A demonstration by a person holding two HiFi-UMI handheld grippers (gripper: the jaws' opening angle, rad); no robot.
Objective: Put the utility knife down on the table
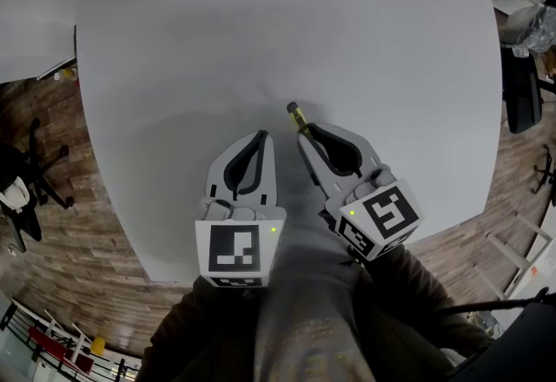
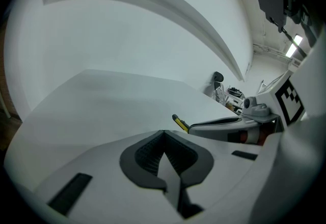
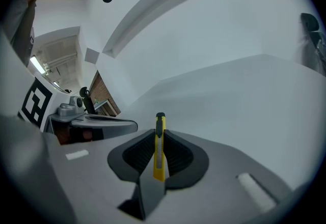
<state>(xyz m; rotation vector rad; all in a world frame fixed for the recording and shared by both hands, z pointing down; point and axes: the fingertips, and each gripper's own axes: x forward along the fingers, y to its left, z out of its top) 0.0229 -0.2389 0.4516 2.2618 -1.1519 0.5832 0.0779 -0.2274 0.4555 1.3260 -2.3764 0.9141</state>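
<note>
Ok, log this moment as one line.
right gripper: shut on utility knife | left gripper: shut, empty | knife: over table, not released

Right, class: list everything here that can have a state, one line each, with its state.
right gripper: shut on the utility knife.
utility knife: clamped between its fingers, not yet laid on the table.
left gripper: shut, holding nothing.

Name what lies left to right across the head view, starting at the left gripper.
Left gripper, shut and empty → right gripper, shut on the utility knife → black chair beyond the table edge.
</note>
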